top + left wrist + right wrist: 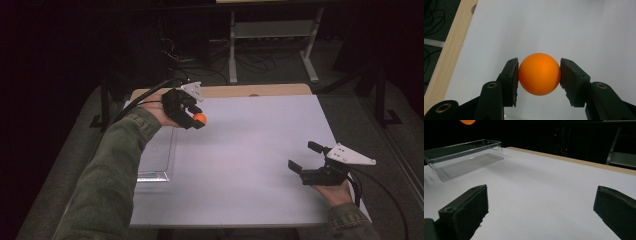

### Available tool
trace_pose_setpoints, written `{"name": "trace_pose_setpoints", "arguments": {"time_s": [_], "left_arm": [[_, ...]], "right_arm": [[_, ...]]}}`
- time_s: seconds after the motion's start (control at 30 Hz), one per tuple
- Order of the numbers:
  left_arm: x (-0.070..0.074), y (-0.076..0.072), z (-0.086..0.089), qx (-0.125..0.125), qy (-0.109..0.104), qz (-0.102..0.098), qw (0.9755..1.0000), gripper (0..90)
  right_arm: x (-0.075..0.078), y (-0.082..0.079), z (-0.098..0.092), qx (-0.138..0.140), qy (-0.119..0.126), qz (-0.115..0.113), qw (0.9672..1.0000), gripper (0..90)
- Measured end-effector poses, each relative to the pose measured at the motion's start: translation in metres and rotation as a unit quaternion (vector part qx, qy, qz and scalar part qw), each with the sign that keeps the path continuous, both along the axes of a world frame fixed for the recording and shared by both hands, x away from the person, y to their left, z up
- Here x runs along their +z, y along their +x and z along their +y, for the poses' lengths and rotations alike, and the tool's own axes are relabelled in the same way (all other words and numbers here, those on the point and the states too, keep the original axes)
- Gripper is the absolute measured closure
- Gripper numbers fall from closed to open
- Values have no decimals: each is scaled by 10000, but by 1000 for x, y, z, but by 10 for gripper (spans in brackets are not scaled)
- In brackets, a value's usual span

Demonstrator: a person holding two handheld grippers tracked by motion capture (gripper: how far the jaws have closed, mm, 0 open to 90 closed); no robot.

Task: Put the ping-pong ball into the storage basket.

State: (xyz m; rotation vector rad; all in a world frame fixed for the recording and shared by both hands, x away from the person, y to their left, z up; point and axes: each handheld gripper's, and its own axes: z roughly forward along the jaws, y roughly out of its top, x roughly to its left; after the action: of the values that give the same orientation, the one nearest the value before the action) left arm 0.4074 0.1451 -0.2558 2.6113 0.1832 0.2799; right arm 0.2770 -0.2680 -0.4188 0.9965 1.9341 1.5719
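Observation:
An orange ball (200, 118) is held above the far left of the white table top (250, 150), with my left gripper (196, 119) shut on it. In the left gripper view the ball (539, 74) sits squeezed between the two black pads (512, 80), with the white surface below. My right gripper (302, 156) hovers open at the near right of the table, nothing between its jaws. In the right gripper view its gripper (541, 212) points across the table toward a clear plastic tray (464, 157), and the ball's orange underside (467, 121) shows at the top edge.
The clear tray (156, 160) lies along the table's left side, partly under the left forearm. A wooden strip (240, 90) runs along the far edge. Beyond the table stand a dark floor, cables and a white metal frame (272, 35).

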Motion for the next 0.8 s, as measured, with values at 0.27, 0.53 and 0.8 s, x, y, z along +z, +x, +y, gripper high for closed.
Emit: {"name": "trace_pose_setpoints", "arguments": {"time_s": [0.27,0.53,0.8], "left_arm": [[3,-2,8,47,97,34,9999,505],[7,-6,18,120,178,79,9997,505],[10,-10,31,193,248,131,9994,505]], "right_arm": [[0,0,0,1,-4,2,10000,0],[0,0,0,-2,-7,-12,10000,0],[0,0,0,-2,-23,4,10000,0]]}}
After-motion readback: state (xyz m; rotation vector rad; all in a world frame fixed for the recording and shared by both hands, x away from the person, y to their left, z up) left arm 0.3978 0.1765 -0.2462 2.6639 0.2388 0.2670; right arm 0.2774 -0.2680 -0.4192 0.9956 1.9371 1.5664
